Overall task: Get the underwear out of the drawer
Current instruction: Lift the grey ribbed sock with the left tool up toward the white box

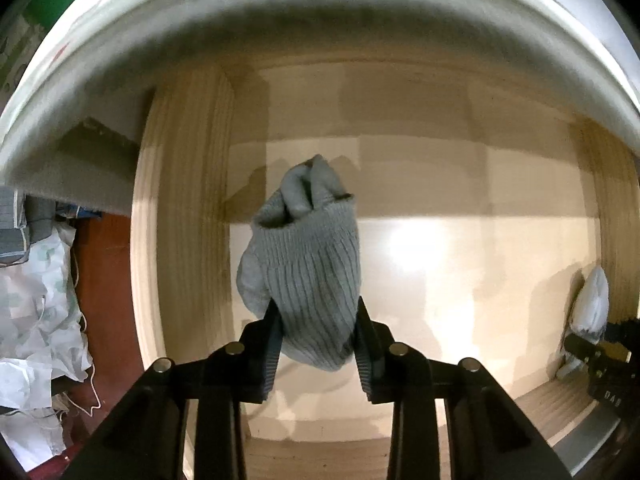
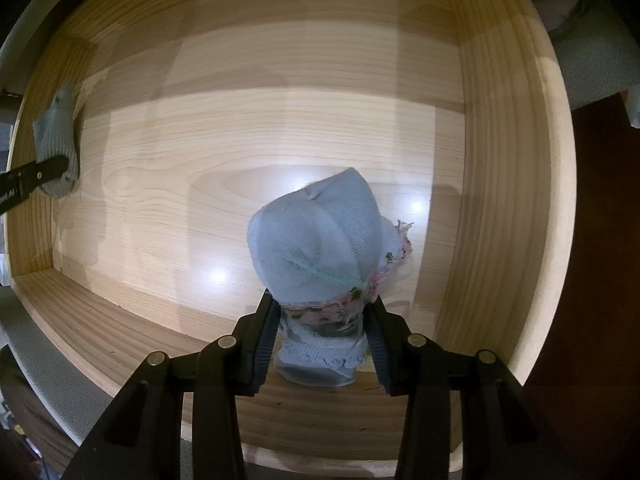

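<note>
Left wrist view: the left gripper (image 1: 318, 320) clamps a grey ribbed knit bundle (image 1: 304, 272) above the pale wooden drawer (image 1: 460, 240). The right gripper (image 2: 322, 320), at 3 o'clock, clamps a light-blue rolled bundle with floral trim (image 2: 320, 248) over the drawer floor.

- Our left gripper (image 1: 318, 344) is matte black, with angular linkage arms and round silver pins at the joints.
- Our right gripper (image 2: 322, 344) matches it; ribbed dark pads line its fingers (image 2: 264, 344).
</note>
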